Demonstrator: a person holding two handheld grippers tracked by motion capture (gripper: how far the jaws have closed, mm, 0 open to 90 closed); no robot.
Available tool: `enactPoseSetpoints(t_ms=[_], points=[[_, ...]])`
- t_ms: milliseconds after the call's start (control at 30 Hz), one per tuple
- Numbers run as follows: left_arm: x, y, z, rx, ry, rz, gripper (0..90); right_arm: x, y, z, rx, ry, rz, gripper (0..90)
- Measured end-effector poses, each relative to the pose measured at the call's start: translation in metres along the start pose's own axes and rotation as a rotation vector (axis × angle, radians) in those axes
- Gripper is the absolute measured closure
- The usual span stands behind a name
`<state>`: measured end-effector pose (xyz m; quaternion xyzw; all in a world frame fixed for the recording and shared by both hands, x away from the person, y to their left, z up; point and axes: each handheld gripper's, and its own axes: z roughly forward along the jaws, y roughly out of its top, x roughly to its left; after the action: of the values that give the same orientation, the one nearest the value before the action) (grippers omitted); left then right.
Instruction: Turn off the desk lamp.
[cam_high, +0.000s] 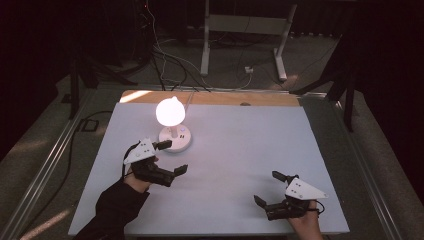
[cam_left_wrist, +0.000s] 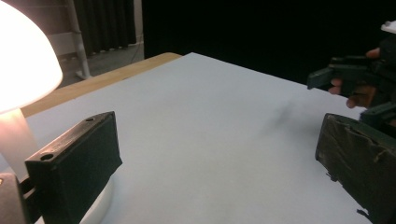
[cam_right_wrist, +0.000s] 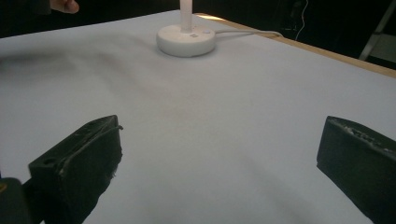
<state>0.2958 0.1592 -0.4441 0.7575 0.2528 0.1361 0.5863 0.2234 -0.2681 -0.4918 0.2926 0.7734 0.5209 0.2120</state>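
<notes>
On the pale table (cam_high: 235, 165), at its left side, the left gripper (cam_high: 174, 157) hovers just beside the lamp (cam_high: 173, 125), its jaws spread wide with nothing between them; in the high view one jaw lies close against the lamp's round white base (cam_high: 176, 140) and the other points out over bare tabletop; whether that near jaw actually touches the base cannot be told; in the left gripper view the lit dome (cam_left_wrist: 23, 60) glows at the left edge above its white stem, and the left jaw stands in front of the base; the right gripper (cam_high: 267, 189) sits well apart from the lamp, near the table's front right edge, its jaws likewise spread wide and holding nothing; in the right gripper view bare tabletop lies between them, and the lamp's base (cam_right_wrist: 186, 40) with its stem and white cord (cam_right_wrist: 247, 32) shows far off at the top; the count: one lamp, lit; one round base with small buttons on its top; one cord running off the far edge of the table; two grippers, each carrying one grey three-cornered plate; two hands, the left one in a dark sleeve (cam_high: 117, 210); beyond the table, one white frame stand (cam_high: 245, 35) on the floor among loose cables.
</notes>
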Motion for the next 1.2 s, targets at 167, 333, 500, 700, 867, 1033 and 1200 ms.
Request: enactPoseSetpoints(t_ms=[167, 333, 500, 700, 867, 1033, 1200], points=[[0.004, -0.001, 0.006, 0.014, 0.041, -0.007, 0.6, 0.0, 0.0, 0.0, 0.0, 0.001, 0.001, 0.0], [0.01, -0.003, 0.013, 0.027, 0.091, -0.041, 0.6, 0.0, 0.0, 0.0, -0.002, 0.002, -0.001, 0.0], [0.014, -0.003, 0.017, 0.031, 0.115, -0.057, 0.6, 0.0, 0.0, 0.0, -0.001, 0.003, 0.004, 0.0], [0.019, -0.005, 0.027, 0.028, 0.149, -0.052, 0.6, 0.0, 0.0, -0.001, -0.002, 0.004, 0.004, 0.0], [0.024, -0.004, 0.032, 0.035, 0.174, -0.101, 0.6, 0.0, 0.0, -0.001, -0.003, 0.005, 0.004, 0.0], [0.027, -0.006, 0.038, 0.058, 0.198, -0.098, 0.6, -0.001, 0.0, -0.001, -0.004, 0.004, 0.006, 0.0], [0.034, -0.009, 0.046, 0.089, 0.204, -0.107, 3.6, -0.001, 0.0, -0.001, -0.004, 0.005, 0.006, 0.0]])
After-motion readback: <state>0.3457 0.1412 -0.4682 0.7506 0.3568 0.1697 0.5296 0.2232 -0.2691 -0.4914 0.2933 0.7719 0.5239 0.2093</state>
